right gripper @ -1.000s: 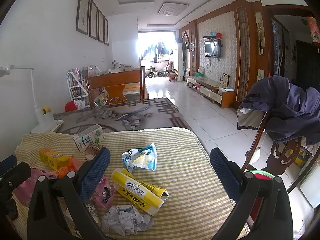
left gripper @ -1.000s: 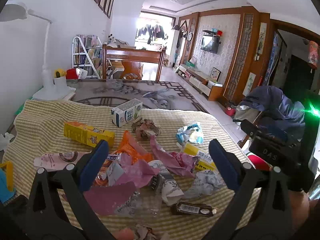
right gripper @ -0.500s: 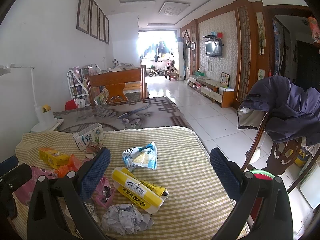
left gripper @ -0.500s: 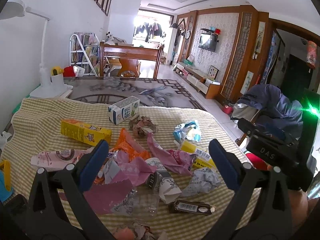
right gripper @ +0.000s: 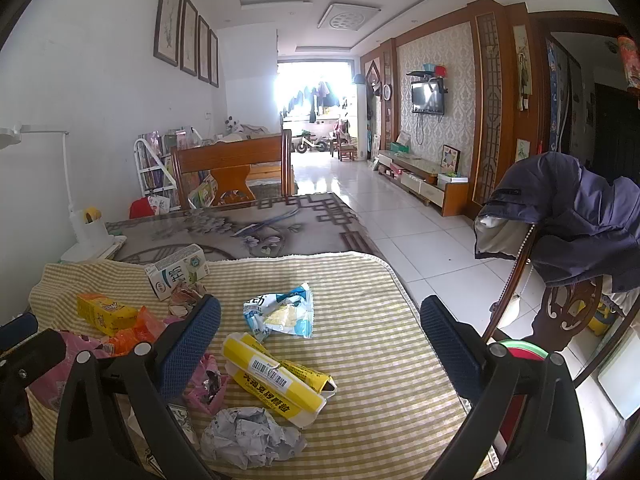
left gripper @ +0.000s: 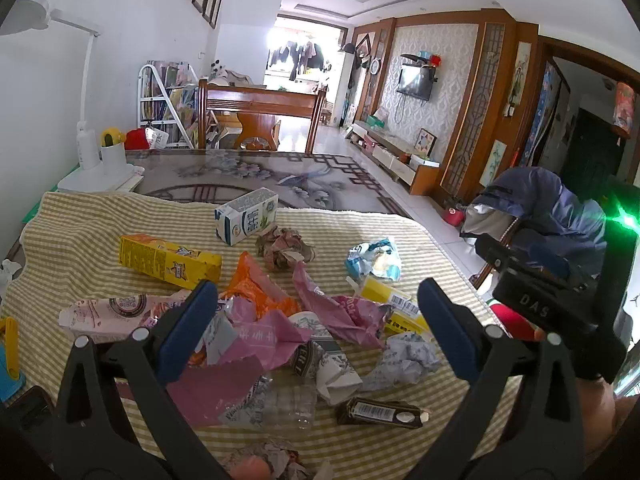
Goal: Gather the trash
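Striped cloth (right gripper: 368, 364) lies bare toward the table's 3 o'clock edge; trash (left gripper: 280, 320) crowds 9 o'clock. Left gripper (left gripper: 316, 312) and right gripper (right gripper: 320, 332) fingers spread wide, holding nothing.

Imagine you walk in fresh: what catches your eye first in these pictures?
First, the heap of litter on the striped cloth: pink wrappers at its middle, a yellow box to the left, a milk carton behind. Nearer the right gripper lie a yellow pack and a crumpled paper. Both grippers, left gripper included, hang open and empty.
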`<state>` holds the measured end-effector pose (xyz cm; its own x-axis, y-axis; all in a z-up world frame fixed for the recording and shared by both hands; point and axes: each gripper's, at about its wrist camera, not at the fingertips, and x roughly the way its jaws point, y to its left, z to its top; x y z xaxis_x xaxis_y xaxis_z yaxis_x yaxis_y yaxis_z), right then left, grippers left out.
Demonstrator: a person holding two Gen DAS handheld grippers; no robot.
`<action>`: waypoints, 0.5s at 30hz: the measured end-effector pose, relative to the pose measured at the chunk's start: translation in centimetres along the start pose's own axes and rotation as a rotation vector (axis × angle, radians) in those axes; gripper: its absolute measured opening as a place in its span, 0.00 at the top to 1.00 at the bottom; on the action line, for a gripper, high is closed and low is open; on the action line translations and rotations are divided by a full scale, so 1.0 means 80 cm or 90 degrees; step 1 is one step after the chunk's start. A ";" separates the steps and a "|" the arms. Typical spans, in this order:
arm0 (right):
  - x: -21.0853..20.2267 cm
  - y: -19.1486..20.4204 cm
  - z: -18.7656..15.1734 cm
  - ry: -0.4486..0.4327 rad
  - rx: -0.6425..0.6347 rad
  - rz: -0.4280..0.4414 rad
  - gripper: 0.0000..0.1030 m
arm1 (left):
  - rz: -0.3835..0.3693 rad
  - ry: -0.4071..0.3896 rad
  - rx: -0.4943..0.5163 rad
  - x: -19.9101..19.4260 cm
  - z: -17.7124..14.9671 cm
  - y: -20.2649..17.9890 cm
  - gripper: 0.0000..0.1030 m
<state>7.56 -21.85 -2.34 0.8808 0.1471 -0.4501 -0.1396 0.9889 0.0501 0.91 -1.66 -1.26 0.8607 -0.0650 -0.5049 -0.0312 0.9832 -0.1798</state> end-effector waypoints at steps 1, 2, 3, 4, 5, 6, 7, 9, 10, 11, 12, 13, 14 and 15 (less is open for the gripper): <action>0.000 0.000 0.000 0.000 0.000 0.000 0.07 | 0.001 0.001 0.000 0.000 0.000 0.000 0.05; 0.000 0.000 0.000 0.000 0.000 0.000 0.07 | 0.001 0.001 -0.001 0.000 -0.001 0.000 0.05; 0.000 0.000 0.000 0.000 0.000 0.000 0.07 | 0.000 0.002 -0.001 0.001 -0.001 0.001 0.05; 0.000 0.000 0.000 0.000 0.000 0.000 0.07 | 0.001 0.002 -0.001 0.001 -0.001 0.001 0.05; 0.000 0.000 0.000 0.000 0.000 0.000 0.07 | 0.001 0.002 -0.001 0.001 -0.002 0.001 0.05; 0.000 0.000 0.000 0.000 -0.001 0.000 0.07 | 0.000 0.001 -0.001 0.001 -0.001 0.001 0.05; 0.000 0.000 0.000 0.000 -0.001 0.000 0.07 | 0.000 0.002 0.000 0.001 -0.001 0.001 0.05; 0.000 0.000 0.000 0.000 -0.001 0.000 0.07 | 0.001 0.002 -0.001 0.001 -0.001 0.002 0.05; 0.000 0.000 0.000 0.000 -0.001 0.000 0.07 | 0.001 0.002 -0.001 0.001 -0.002 0.002 0.05; 0.000 0.001 0.000 0.001 -0.001 0.000 0.07 | 0.001 0.002 -0.002 0.001 -0.002 0.002 0.05; 0.000 0.001 0.000 0.001 -0.001 0.000 0.07 | 0.002 0.003 -0.002 0.002 -0.002 0.003 0.05; 0.000 0.001 0.000 0.001 -0.001 0.000 0.07 | 0.002 0.004 -0.002 0.002 -0.003 0.003 0.05; 0.000 0.000 -0.001 0.001 0.000 0.000 0.07 | 0.002 0.005 -0.003 0.002 -0.004 0.004 0.05; 0.000 -0.001 -0.002 0.002 0.000 0.000 0.07 | 0.002 0.006 -0.003 0.003 -0.004 0.004 0.05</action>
<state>7.52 -21.94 -2.49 0.8792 0.1476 -0.4530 -0.1402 0.9889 0.0501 0.92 -1.41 -1.73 0.8558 -0.0628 -0.5134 -0.0373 0.9825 -0.1824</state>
